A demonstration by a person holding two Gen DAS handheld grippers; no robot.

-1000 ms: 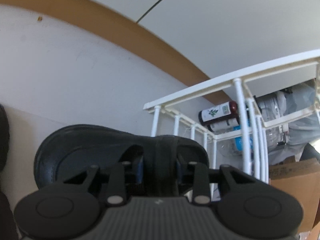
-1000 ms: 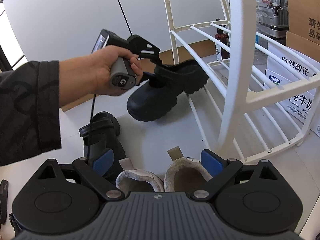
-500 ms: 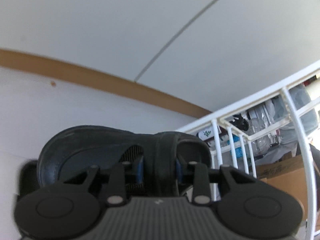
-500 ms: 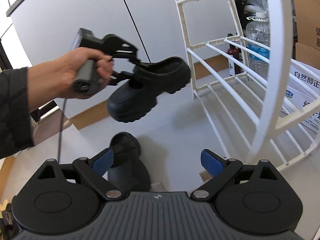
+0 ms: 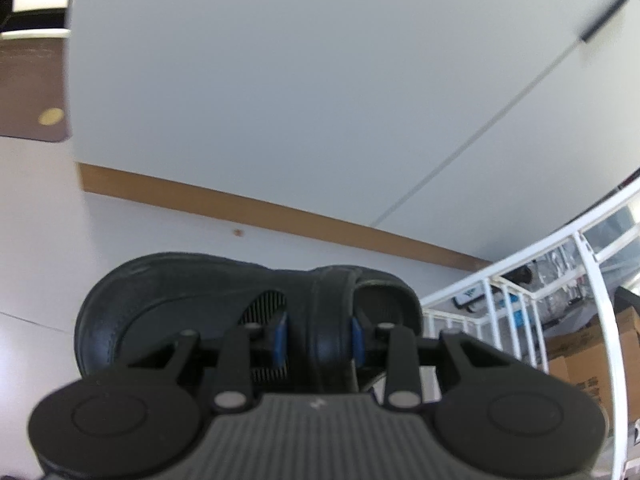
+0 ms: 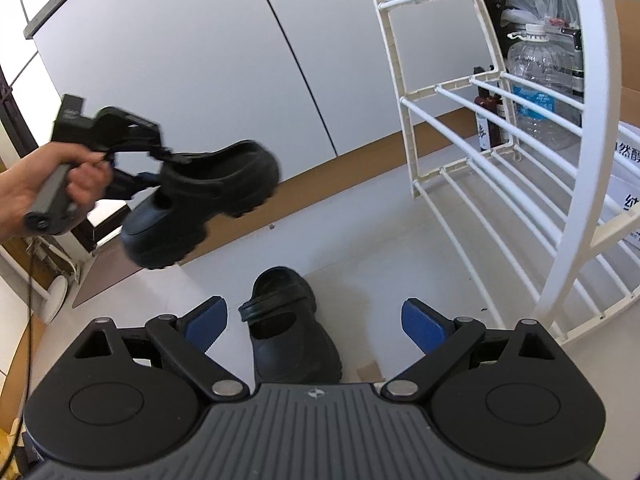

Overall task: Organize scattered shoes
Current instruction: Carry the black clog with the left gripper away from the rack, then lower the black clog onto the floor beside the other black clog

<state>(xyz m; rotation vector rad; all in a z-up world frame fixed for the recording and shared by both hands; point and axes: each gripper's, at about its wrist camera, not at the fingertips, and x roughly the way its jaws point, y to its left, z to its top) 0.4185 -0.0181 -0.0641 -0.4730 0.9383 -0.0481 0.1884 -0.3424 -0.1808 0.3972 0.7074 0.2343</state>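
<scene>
The left claw is closed on the strap of a black clog; its blue pads press the strap from both sides. In the right wrist view, a hand holds this claw by its grip, and the black clog hangs clear of the floor, with its toe tilted down and its thick ridged sole facing the wall. It is well apart from the white rack.

The right claw is open. Its blue pads stand wide apart and touch nothing. A second black clog lies on the white floor below, in line with the gap between the pads, with its heel strap toward the wall.

The white rack stands at the right, with rod shelves at several levels. No shoe is visible on the shelves in view. A clear water bottle and a dark bottle stand behind the rack. A cardboard box is visible past the rack in the left wrist view. A brown baseboard runs along the foot of the grey wall.
</scene>
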